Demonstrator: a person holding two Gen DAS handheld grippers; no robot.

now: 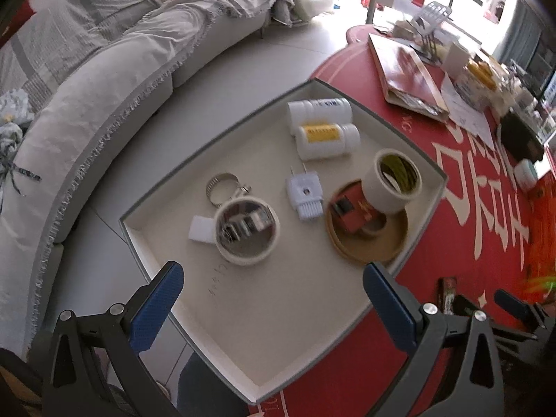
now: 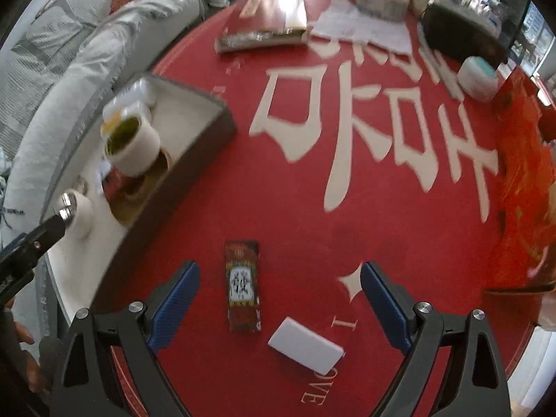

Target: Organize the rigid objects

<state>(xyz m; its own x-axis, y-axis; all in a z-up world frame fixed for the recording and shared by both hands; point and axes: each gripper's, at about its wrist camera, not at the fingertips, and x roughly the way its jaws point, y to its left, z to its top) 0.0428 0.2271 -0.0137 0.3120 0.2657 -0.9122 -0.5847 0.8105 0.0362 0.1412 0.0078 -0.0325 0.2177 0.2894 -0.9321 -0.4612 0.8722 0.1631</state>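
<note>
The round red cloth-covered surface [image 2: 312, 208] is bearing large cream Chinese characters [image 2: 365, 132] across its middle, too distorted to read with certainty. Toward six o'clock on the surface, small cream Latin letters are showing: a lone "I" [image 2: 344, 323] and, below it, "OVE" [image 2: 312, 394] running along the edge. The small dark red rectangular packet [image 2: 242, 286] is carrying a black character on a white panel, illegible. Labels on the white plastic bottles [image 1: 323, 132] are staying too blurred to read.
</note>
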